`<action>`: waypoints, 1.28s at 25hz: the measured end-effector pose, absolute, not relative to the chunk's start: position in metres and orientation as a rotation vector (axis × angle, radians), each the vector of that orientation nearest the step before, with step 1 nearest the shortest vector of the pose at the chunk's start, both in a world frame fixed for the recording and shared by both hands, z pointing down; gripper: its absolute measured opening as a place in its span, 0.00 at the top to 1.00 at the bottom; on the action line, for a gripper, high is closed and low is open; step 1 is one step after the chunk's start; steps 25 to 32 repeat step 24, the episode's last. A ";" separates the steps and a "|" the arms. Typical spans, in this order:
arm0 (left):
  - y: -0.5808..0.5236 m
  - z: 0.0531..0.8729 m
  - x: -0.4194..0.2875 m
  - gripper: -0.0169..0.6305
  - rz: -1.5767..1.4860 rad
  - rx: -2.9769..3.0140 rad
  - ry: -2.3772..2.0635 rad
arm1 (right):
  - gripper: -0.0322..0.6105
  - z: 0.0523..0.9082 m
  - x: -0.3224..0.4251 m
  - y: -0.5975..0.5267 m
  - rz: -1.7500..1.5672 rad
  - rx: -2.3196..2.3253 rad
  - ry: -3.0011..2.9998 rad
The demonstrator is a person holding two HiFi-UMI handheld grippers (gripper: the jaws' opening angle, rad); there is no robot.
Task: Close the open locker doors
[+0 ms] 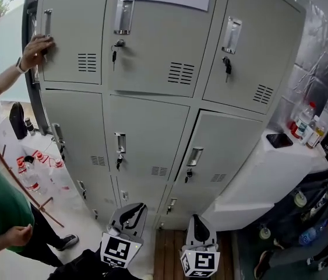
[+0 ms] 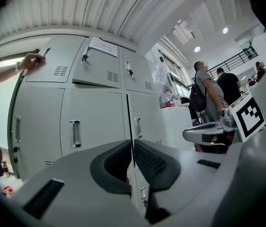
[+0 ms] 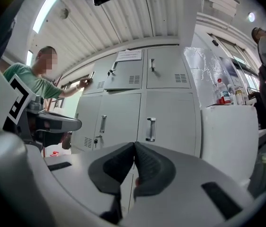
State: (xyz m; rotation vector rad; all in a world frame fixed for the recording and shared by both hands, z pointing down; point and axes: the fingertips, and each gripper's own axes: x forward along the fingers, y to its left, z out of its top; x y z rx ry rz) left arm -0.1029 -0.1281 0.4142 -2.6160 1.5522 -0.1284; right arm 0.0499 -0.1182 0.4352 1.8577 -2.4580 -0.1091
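Note:
A bank of grey lockers (image 1: 146, 139) fills the head view. Its top middle door (image 1: 152, 39) stands ajar, and its lower edge juts out in the left gripper view (image 2: 97, 65). The middle right door (image 1: 222, 156) shows a dark gap along its top and left edge. A person in a green shirt has a hand (image 1: 35, 48) on the top left door's handle. My left gripper (image 1: 130, 212) and right gripper (image 1: 197, 223) hang low in front of the bottom lockers, apart from them. Both are shut and hold nothing: left gripper (image 2: 133, 143), right gripper (image 3: 134, 144).
A white counter (image 1: 263, 174) adjoins the lockers on the right, with bottles (image 1: 306, 121) and a dark phone (image 1: 279, 140) on it. Water bottles (image 1: 32, 174) stand on the floor at the left. Two people (image 2: 208, 93) stand farther off to the right.

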 end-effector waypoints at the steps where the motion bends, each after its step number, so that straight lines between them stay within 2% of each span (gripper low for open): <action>1: -0.125 0.414 -0.102 0.92 -0.130 -2.616 1.549 | 0.93 0.436 0.050 -0.115 -0.105 1.858 -2.458; 32: -0.121 0.411 -0.099 0.92 -0.132 -2.604 1.546 | 0.93 0.431 0.051 -0.114 -0.118 1.854 -2.479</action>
